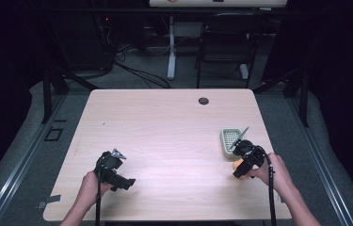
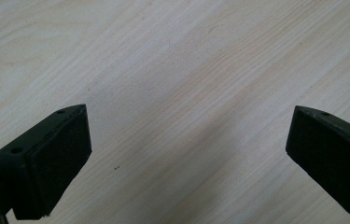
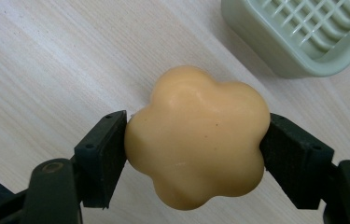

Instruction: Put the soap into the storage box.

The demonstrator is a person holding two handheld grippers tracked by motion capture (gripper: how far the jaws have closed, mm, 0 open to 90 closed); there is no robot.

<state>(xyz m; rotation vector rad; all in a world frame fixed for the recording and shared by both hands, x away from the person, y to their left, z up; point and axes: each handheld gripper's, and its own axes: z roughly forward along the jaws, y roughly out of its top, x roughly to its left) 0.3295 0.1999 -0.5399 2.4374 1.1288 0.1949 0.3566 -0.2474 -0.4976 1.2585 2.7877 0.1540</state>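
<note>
A pale orange flower-shaped soap [image 3: 197, 136] sits between the jaws of my right gripper [image 3: 195, 154], both pads pressing its sides just above the wooden table [image 1: 164, 127]. In the high view the right gripper [image 1: 241, 170] is near the table's right front, with a bit of the soap [image 1: 236, 165] peeking out beside it. A light green soap dish [image 1: 231, 141] with a slatted insert lies just beyond it; its corner [image 3: 303, 32] is at the upper right of the right gripper view. My left gripper [image 1: 128, 182] rests at the left front, its jaws wide apart over bare wood [image 2: 186, 93].
A dark round cable hole [image 1: 204, 100] is set in the table's far edge. Beyond the table stand a black chair [image 1: 226, 42] and a white desk leg [image 1: 171, 47], with cables on the floor.
</note>
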